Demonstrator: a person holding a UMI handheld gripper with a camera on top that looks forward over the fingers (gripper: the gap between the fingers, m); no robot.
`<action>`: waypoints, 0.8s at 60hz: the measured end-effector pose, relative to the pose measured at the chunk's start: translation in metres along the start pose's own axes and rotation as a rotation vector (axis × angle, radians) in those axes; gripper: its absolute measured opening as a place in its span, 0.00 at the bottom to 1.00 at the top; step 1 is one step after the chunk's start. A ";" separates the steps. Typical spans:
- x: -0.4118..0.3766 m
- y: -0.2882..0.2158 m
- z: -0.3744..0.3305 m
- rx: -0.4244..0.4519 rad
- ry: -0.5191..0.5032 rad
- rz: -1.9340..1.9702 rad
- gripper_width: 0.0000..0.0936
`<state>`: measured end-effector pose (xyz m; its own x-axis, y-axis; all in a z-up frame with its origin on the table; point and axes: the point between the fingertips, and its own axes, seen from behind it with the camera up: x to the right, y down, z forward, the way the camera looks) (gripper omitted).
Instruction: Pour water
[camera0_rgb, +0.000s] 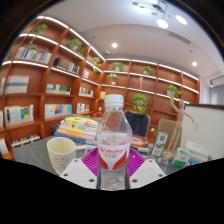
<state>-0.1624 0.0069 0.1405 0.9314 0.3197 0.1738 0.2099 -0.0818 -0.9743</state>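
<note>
Between the jaws (113, 160) we are gripping a water bottle (113, 135), with the magenta pads (92, 160) pressing on its lower body from both sides, so the jaws are clamped on it. We are keeping the bottle upright, which we judge sensible before pouring, since tilting too early would be spilling water short of the target. The bottle is clear plastic with a white cap and a red-and-white label around its middle; how full it is we cannot tell. Just left of the bottle a pale cup (61, 153) is standing on the desk (35, 155), open mouth up, likely waiting to receive the water. Behind the bottle, books (78, 128) are lying stacked, and bookshelves (50, 75) are lining the wall farther back.
</note>
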 end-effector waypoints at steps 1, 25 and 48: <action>-0.006 0.001 -0.004 -0.007 -0.008 0.033 0.37; -0.003 0.031 0.006 0.098 -0.019 0.179 0.38; 0.004 0.042 -0.015 -0.002 0.061 0.210 0.84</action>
<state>-0.1457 -0.0093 0.1026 0.9710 0.2377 -0.0244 0.0101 -0.1428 -0.9897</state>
